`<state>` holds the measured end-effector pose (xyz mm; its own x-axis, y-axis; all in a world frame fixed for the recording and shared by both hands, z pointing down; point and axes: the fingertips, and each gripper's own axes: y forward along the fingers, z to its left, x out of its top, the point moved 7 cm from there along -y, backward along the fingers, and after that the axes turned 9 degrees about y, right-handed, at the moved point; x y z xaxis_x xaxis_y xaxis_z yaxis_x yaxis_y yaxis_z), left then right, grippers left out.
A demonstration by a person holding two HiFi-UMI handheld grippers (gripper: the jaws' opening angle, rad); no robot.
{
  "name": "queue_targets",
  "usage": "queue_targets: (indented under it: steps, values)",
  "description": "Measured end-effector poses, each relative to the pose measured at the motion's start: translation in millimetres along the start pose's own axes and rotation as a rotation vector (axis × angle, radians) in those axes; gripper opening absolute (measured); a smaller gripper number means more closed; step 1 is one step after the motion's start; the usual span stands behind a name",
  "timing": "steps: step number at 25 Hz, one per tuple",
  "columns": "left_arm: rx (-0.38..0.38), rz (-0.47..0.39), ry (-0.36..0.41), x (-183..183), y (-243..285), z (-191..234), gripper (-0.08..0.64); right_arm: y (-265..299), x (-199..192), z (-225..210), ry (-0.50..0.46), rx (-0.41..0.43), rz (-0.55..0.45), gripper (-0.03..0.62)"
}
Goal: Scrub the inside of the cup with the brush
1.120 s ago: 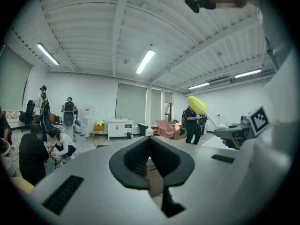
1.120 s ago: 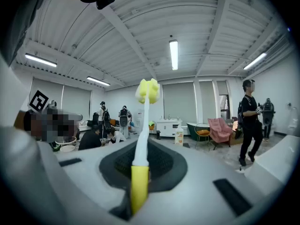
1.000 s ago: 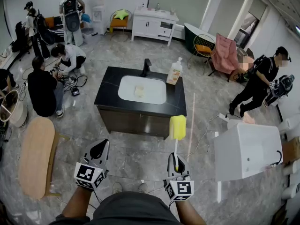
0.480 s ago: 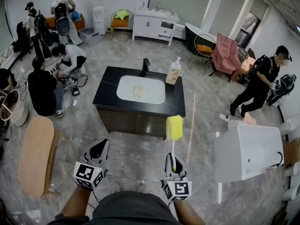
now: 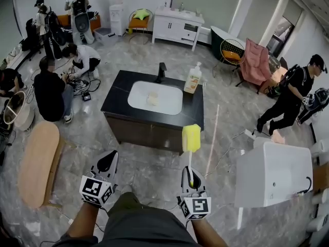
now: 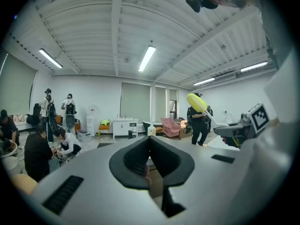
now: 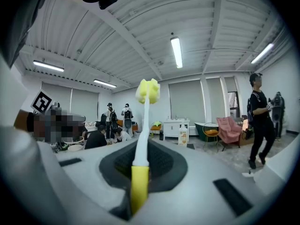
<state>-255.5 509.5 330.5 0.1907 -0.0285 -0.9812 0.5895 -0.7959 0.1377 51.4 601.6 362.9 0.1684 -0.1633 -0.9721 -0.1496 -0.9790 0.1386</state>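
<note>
My right gripper [image 5: 190, 177] is shut on the yellow-and-white handle of a brush [image 5: 192, 138], whose yellow sponge head points away from me. In the right gripper view the brush [image 7: 146, 93] rises straight out of the right gripper [image 7: 140, 162]. My left gripper [image 5: 107, 161] is shut with nothing in it, and the left gripper view shows the left gripper [image 6: 151, 146] closed on itself. Ahead stands a black counter [image 5: 115, 98] with a white sink [image 5: 169, 104]. A small pale object [image 5: 152, 99] lies in the basin; I cannot tell if it is the cup.
A black faucet [image 5: 162, 72] and a soap bottle [image 5: 194, 77] stand on the counter. A white tub [image 5: 270, 171] is at the right and a wooden oval table [image 5: 38, 163] at the left. Several people are at the far left; one [image 5: 290, 94] walks at the right.
The person holding the grippers has stepped forward, and a leg now shows between the two grippers. Both grippers sit a little lower and further left. The brush stays held.
</note>
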Motion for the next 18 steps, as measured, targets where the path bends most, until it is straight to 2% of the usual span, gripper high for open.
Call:
queue_targets:
  steps: [8, 18]
  values:
    - [0.017, 0.014, -0.006, -13.6, 37.8, 14.4, 0.003, 43.4, 1.4, -20.7, -0.009, 0.016, -0.003, 0.017]
    - [-0.06, -0.005, -0.002, -14.6, 168.3, 74.8, 0.003, 151.8, 19.0, -47.2, -0.026, -0.044, 0.008, 0.017]
